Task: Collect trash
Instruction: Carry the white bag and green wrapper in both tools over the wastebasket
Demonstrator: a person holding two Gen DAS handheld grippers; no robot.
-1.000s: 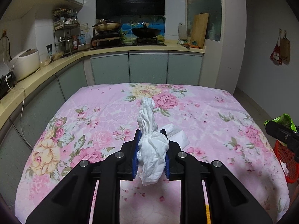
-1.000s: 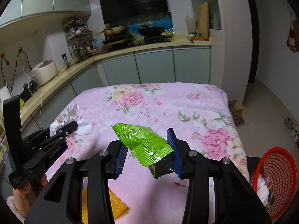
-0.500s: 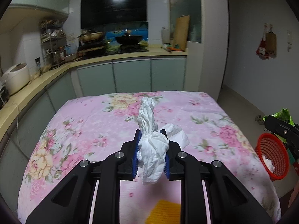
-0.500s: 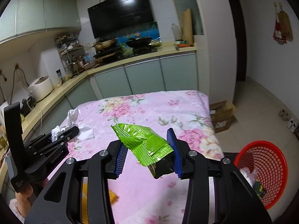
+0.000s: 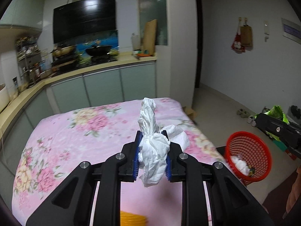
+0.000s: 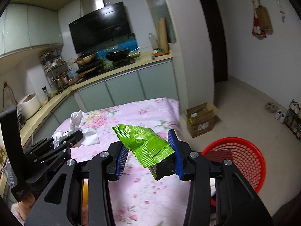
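Both jaws are clamped on rubbish: my left gripper [image 5: 152, 151] pinches a crumpled white tissue [image 5: 152, 141] between its blue ribbed pads, and my right gripper [image 6: 149, 155] squeezes a green snack wrapper [image 6: 145, 144] across its width. Each piece hangs clear above the table under its pink floral tablecloth [image 5: 75, 131]. A red mesh basket [image 6: 242, 154] sits on the floor just off the table's right corner, with some white scraps visible at its bottom in the left wrist view.

As I judge it, the step in hand is carrying both loads over the basket and letting go. To do it well, I would bring each gripper squarely above the red rim before parting the jaws, right one first since it is nearer, and release low enough that light material cannot drift aside.

The tissue is soft, wrinkled paper, twisted into an upright plume with a loose flap trailing off to the right; it may cling to the ridged pads. The wrapper is glossy, creased foil, flat and stiff-edged, dark at its torn open end, likely to flutter as it falls.
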